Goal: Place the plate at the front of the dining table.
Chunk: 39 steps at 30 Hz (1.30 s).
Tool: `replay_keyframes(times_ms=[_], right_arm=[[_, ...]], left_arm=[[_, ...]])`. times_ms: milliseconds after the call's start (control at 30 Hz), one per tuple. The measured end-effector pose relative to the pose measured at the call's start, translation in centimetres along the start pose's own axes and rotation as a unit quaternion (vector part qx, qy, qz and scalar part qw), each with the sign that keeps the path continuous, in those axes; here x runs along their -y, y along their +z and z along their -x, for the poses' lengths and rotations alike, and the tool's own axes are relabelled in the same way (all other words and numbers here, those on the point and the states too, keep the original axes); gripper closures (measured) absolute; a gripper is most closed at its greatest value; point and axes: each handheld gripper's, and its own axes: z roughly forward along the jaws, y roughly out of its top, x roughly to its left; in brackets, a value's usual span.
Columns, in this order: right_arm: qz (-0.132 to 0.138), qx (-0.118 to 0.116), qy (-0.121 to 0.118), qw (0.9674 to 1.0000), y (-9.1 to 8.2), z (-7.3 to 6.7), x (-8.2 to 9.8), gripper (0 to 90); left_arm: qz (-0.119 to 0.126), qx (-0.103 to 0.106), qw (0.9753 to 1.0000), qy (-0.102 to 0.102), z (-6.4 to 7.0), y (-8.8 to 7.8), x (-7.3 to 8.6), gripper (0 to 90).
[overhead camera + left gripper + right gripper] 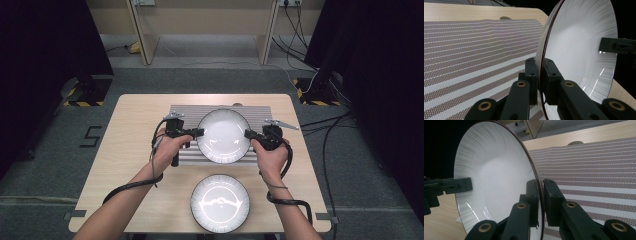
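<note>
Near plate (220,203); jaws clamping far plate (223,136)

Bare bench (135,107) wood is lying open along the left and right edges and in the front corners, giving a gripper room to pass. The striped mat (186,111) is taking up the middle rear, and the held plate (223,136) is spanning the gap between the left gripper (200,132) and right gripper (247,133). A second plate (220,203) is blocking the front centre, between the forearms.
</note>
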Motion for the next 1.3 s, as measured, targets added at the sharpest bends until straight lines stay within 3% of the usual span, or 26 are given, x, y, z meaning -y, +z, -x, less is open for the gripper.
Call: replay_keyframes(times_ms=[1300], right_arm=[[0.007,0.028,-0.002,0.9996,1.8,1.6,-1.0,82.5]], left_arm=[[-0.002,-0.013,0.9998,-0.016,-0.6,2.6,-1.1,83.0]])
